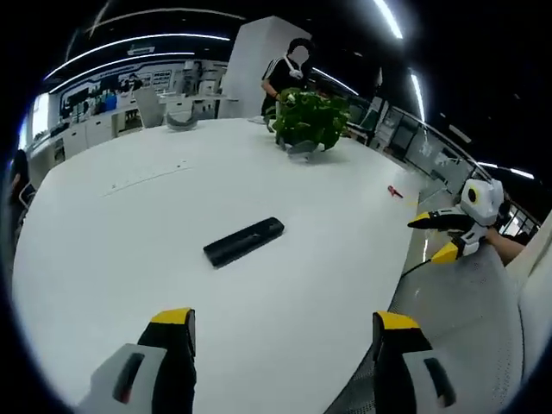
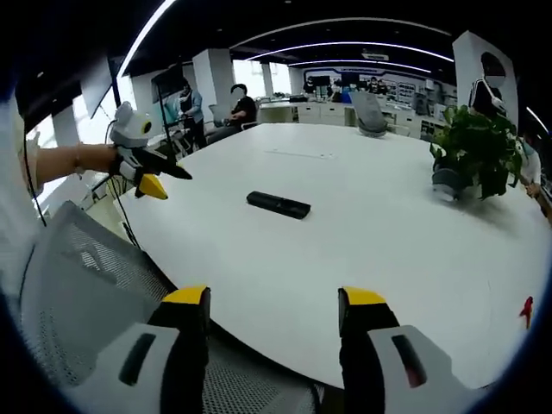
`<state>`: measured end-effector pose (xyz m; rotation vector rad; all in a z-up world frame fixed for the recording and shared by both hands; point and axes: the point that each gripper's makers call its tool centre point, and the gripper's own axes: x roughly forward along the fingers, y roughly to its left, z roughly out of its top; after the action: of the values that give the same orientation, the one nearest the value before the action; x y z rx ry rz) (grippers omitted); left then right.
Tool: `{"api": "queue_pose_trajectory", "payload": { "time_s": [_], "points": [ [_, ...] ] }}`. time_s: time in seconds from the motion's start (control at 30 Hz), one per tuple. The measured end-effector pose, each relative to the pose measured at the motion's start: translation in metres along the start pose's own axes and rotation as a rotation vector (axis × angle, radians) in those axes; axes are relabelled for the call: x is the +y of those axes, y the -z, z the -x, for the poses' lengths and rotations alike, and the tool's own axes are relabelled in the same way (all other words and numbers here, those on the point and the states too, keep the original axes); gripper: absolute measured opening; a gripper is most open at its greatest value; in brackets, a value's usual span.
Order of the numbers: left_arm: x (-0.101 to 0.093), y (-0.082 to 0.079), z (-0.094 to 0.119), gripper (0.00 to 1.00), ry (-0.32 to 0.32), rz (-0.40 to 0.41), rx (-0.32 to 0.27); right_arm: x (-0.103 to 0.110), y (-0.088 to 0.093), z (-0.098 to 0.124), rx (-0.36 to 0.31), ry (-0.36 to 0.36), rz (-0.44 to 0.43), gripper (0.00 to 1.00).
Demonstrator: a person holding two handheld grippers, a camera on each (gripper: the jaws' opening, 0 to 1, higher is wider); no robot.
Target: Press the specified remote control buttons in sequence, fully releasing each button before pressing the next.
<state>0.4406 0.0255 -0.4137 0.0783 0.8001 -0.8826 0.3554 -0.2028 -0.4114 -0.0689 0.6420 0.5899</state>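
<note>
Lying flat on the white table [image 1: 129, 233], the remote [image 1: 244, 241] sat well out from the edge, untouched, with bare tabletop all round it. In the left gripper view its long axis ran diagonally, near end low left, far end up right toward the plant [image 1: 309, 119]. In the right gripper view the remote [image 2: 278, 204] lay almost crosswise, tilted slightly down to the right. Which end carried the buttons could not be told; too small. Left gripper [image 1: 285, 332] hung over the near table edge, jaws wide apart, nothing between them. Right gripper [image 2: 272, 306] was also spread open and empty, short of the table above a grey mesh chair back [image 2: 78, 285]. Left gripper view caught the right gripper [image 1: 442, 237] coming in from the right past the table edge, jaws parted, plus a small red item [image 1: 395, 191] on the table. Right gripper view caught the left gripper [image 2: 155, 177] at left, held by a hand [image 2: 99, 159], and seated people [image 2: 237, 103] at the far side. A grey chair [image 2: 371, 114] stood beyond the table.
</note>
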Motion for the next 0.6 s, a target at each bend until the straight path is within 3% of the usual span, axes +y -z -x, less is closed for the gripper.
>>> {"api": "queue_pose_trajectory", "payload": {
  "time_s": [0.1,0.27,0.6],
  "points": [
    [0.002,0.0,-0.01,0.89,0.021,-0.053,0.04,0.001,0.0,0.0,0.0,-0.001,-0.001,0.61],
    [0.014,0.002,-0.025,0.88,0.004,-0.204,0.119,0.001,0.0,0.0,0.003,-0.002,0.001,0.59],
    [0.022,-0.001,-0.049,0.88,0.059,-0.3,0.192,-0.001,0.002,0.0,0.013,0.003,-0.002,0.58]
  ]
}}
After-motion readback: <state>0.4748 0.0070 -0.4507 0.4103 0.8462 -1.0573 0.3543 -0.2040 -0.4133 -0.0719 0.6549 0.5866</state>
